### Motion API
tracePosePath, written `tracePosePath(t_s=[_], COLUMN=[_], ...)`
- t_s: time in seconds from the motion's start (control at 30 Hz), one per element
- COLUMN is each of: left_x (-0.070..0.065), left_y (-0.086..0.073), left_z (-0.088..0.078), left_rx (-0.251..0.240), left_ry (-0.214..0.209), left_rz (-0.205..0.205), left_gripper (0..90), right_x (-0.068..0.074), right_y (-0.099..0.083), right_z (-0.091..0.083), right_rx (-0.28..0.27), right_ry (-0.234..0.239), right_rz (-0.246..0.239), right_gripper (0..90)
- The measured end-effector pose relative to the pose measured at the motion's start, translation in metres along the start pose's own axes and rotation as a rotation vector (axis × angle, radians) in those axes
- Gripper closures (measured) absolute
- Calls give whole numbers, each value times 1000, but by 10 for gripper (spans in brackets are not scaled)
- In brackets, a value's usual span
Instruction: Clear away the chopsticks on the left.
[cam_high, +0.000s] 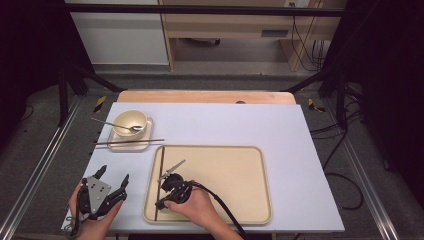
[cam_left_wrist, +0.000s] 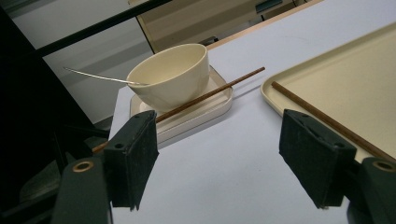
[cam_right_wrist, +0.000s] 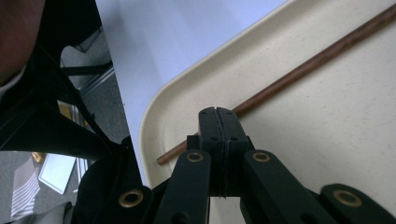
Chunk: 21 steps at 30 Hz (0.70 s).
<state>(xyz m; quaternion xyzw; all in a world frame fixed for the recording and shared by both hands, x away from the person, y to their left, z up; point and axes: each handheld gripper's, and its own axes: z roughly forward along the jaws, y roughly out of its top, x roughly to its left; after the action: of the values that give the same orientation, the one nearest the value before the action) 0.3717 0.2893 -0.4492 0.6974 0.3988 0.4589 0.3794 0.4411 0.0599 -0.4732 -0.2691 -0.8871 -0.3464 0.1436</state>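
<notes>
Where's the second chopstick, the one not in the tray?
High view, left side: the chopstick lies across the small square plate, just in front of the bowl, left of the tray.

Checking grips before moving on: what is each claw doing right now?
Left claw: open, holding nothing.
Right claw: shut on the chopstick in the tray.

I see a tray (cam_right_wrist: 327, 140) of matt, speckled cream plastic, and on it a smooth brown wooden chopstick (cam_right_wrist: 308, 67). My right gripper (cam_right_wrist: 218, 116) has black fingers (cam_right_wrist: 229, 135) of matt plastic with brass-coloured rivets. My left gripper's (cam_left_wrist: 219, 149) pads (cam_left_wrist: 310, 158) look like rough black foam. Farther off, a glossy cream bowl (cam_left_wrist: 170, 77) holds a shiny metal spoon (cam_left_wrist: 100, 77), on a small satin cream tray (cam_left_wrist: 201, 112). The tabletop (cam_left_wrist: 224, 158) is smooth, matt and pale.
</notes>
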Motion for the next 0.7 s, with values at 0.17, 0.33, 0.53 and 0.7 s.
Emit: tracePosePath(t_s=[0.17,0.33,0.53,0.7], left_x=[0,-1,0,0], left_y=[0,0,-2,-2], left_z=[1,1,2,3], left_rx=[4,7,17,23], left_ry=[-3,-2,4,4], left_rz=[1,6,7,10], left_gripper=[279,279,279,279], right_x=[-6,-20,-30,-35], right_y=[-2,-8,-17,-24], right_z=[-11,-30,-47,-52], right_rx=[-39,-97,-125,-102], right_ry=[-14,-53,-86,-115], right_rz=[6,9,36,46], right_gripper=[900,900,900,900])
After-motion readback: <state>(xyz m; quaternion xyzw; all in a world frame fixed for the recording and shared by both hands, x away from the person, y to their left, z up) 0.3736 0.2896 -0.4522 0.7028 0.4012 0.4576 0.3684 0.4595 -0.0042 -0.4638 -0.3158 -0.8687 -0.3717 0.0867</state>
